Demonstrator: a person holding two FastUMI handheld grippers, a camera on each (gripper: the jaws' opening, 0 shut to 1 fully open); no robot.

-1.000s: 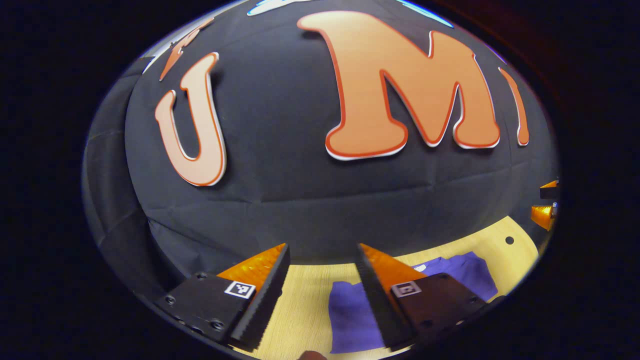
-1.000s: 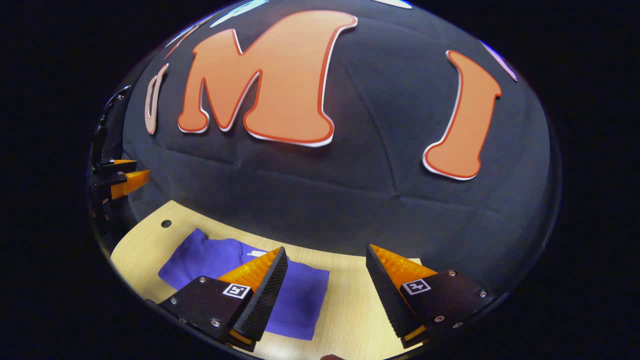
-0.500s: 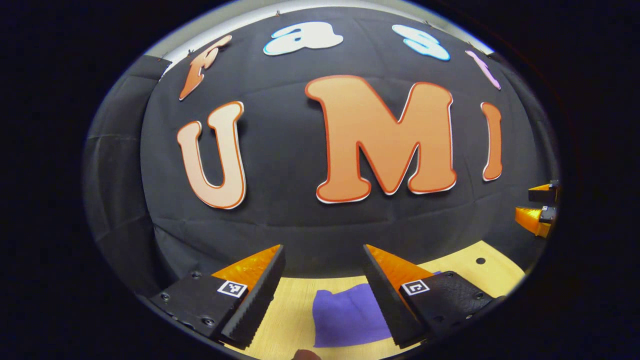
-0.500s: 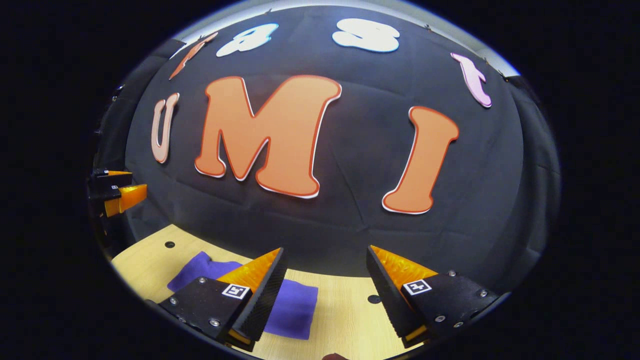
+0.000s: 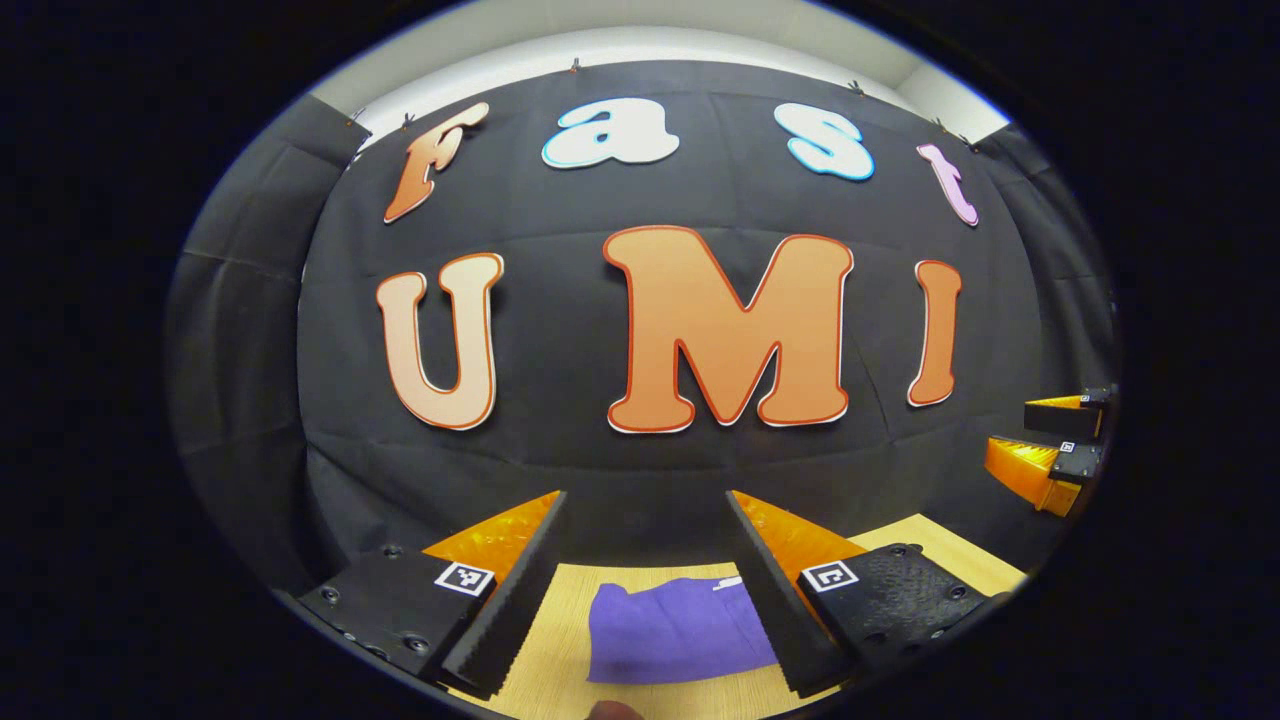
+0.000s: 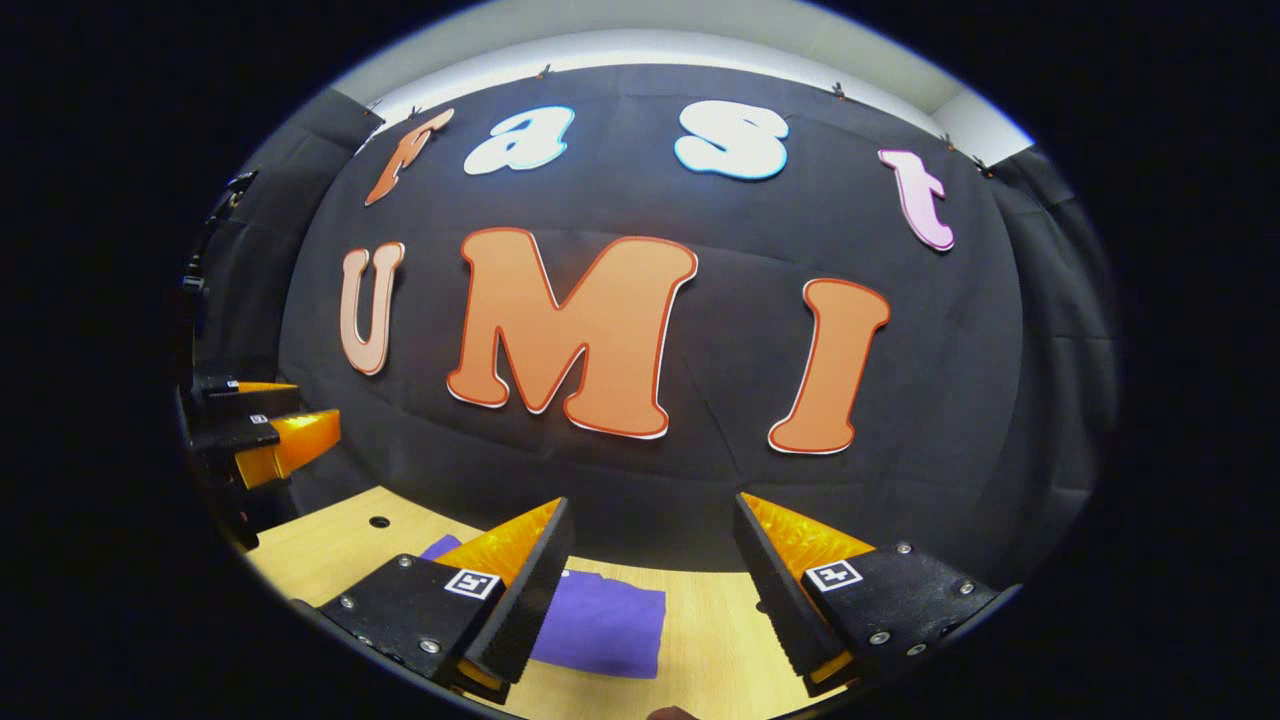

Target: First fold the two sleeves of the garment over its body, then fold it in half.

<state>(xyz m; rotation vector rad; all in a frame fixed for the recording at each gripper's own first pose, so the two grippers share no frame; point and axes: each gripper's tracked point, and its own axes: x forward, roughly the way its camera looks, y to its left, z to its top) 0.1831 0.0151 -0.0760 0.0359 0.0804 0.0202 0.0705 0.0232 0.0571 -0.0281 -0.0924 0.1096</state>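
Garment (image 5: 672, 632) first: it's one purple piece lying flat on the table (image 5: 925, 545), and in the left gripper view it sits just past your left gripper (image 5: 643, 580), between the fingers. In the right gripper view the garment (image 6: 608, 625) lies low and left of centre, partly behind the left finger of your right gripper (image 6: 650, 590). From here it looks like a compact rectangle with straight edges, so I'd guess the folding is pretty much done, though part of it is hidden and I can't swear to it.

Handling-wise, it looks like soft, light knit fabric. It should drape and sag the second you lift it, and won't hold a crease by itself. If you need to tidy it, pinch at a corner or along an edge, through all the layers, and drag low over the table so the stack doesn't slide apart.

Both grippers hang above the table with fingers spread wide and nothing in them. You can also spot each gripper at the edge of the other's view.

Count: one garment, two grippers, one table with a couple of small dark holes (image 6: 379, 521) in it.
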